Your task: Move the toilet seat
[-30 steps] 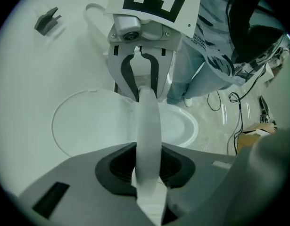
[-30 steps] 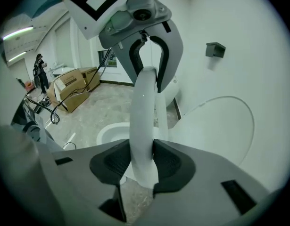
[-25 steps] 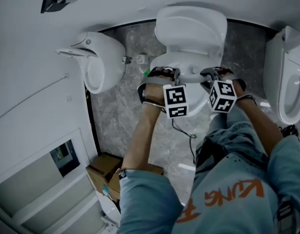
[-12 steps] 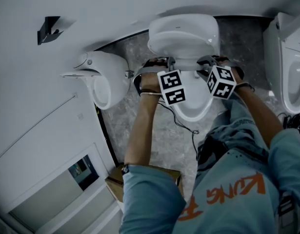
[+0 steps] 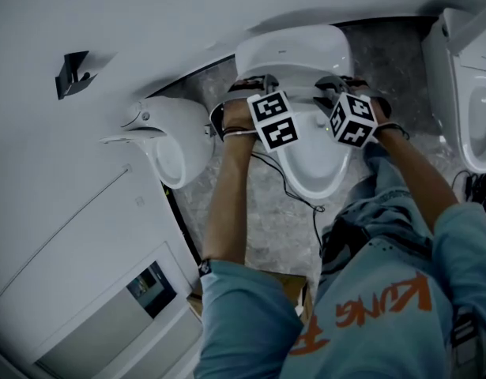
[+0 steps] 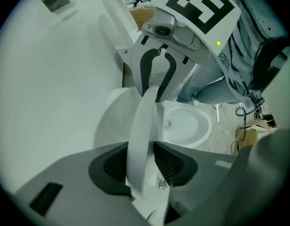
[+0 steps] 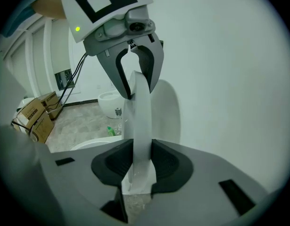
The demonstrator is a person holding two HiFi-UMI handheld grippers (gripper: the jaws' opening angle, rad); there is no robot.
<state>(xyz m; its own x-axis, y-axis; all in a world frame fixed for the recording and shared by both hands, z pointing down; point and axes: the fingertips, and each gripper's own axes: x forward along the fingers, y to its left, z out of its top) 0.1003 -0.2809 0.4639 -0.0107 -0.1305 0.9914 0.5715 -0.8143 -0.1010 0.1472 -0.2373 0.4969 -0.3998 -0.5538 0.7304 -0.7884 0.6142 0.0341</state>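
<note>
The white toilet seat (image 6: 142, 126) stands raised on edge above the bowl (image 5: 314, 160), close to the upright lid (image 5: 294, 50) at the wall. My left gripper (image 5: 254, 81) straddles its rim on the left. Its jaws have just been opening, and in the left gripper view (image 6: 144, 166) a gap shows beside the rim. My right gripper (image 5: 333, 81) grips the rim on the right. Its jaws have just been closing, and both pads press the seat (image 7: 141, 126) in the right gripper view (image 7: 141, 164).
A second white toilet (image 5: 175, 136) sits left of the bowl, and a third fixture (image 5: 472, 93) at the right edge. A black hook (image 5: 69, 73) hangs on the wall. A cable (image 5: 294, 192) and a cardboard box (image 5: 294, 287) lie on the marble floor.
Both hands moved away from me toward the wall, carrying the seat up toward the lid. The left jaws widened around the rim.
</note>
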